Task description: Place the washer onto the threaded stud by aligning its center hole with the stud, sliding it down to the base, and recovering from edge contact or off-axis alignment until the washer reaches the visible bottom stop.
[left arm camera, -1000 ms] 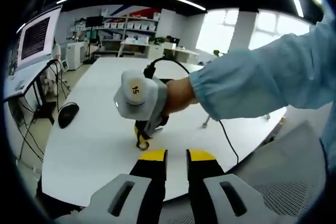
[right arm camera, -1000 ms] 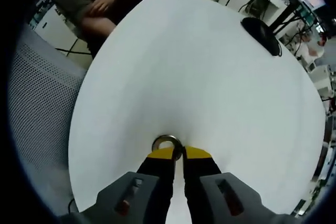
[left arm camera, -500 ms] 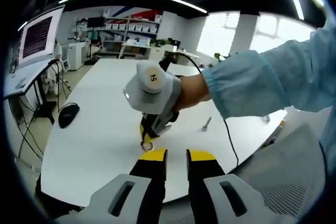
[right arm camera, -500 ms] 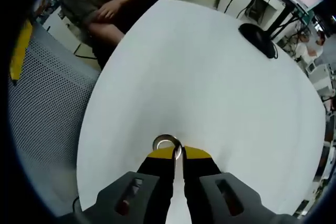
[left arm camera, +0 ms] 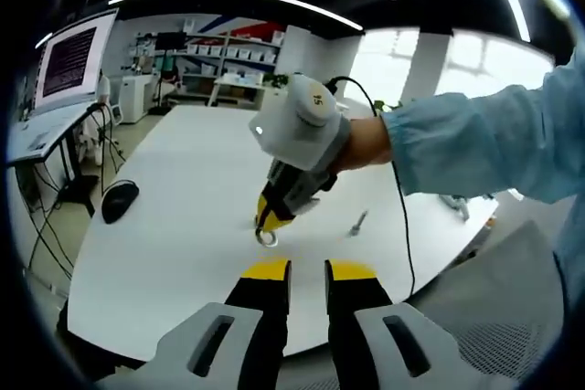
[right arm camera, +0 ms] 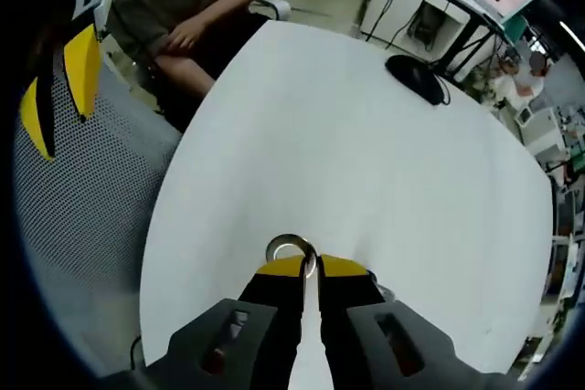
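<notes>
Office-style lab space. Big white table [left arm camera: 174, 226] in the middle; beyond its far end, shelving [left arm camera: 219, 47] with white bins. Left of the table, a monitor [left arm camera: 66, 61] on a desk with trailing cables; computer mouse [left arm camera: 119, 200] on the table's left edge. Mesh chair [right arm camera: 91, 180] beside the table.

Right claw [left arm camera: 265, 223] and washer [left arm camera: 268, 237] higher, apparently off the table [left arm camera: 174, 226].

Shiny metal washer [right arm camera: 289, 250], matt table [right arm camera: 366, 162]
</notes>
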A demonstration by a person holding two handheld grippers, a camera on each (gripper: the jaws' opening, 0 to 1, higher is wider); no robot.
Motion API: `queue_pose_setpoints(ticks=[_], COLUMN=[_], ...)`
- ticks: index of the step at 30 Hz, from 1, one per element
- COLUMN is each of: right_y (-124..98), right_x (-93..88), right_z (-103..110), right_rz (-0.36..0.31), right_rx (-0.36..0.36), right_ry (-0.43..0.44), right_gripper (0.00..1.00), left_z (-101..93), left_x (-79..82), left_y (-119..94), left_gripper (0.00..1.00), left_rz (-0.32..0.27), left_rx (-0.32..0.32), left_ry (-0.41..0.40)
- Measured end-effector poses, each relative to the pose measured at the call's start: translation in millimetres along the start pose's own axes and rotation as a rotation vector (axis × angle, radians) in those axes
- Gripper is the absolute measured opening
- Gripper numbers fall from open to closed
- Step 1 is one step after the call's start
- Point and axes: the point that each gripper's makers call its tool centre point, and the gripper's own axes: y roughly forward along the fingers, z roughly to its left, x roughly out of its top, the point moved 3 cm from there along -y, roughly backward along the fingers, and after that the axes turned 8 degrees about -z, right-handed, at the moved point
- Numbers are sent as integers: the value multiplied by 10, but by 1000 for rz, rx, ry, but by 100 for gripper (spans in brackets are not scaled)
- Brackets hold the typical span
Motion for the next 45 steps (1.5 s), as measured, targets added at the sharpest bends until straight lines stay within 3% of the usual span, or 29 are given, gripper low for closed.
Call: queue_pose_setpoints(ticks=[17,21,36,45], right_y=[-447,-524,-572,-451], right_x=[-95,-76,-179,-257], right_z=[-200,-255,-426,-502], right_rz=[-11,-38,10,48], right_rx=[-73,-79,-116,-109], right_ry=[21,58,51,64], right_gripper=[6,6,6,6], left_z=[-6,-3,-2,6], left_x=[-6,0,3,7], left_y=[-6,-5,-11,-13], left_gripper=[12,12,12,12], left_rz=[3,-1,-6,-11], left_rx=[-8,-7,-8,-4], left_ry=[-10,-14,-21,-26])
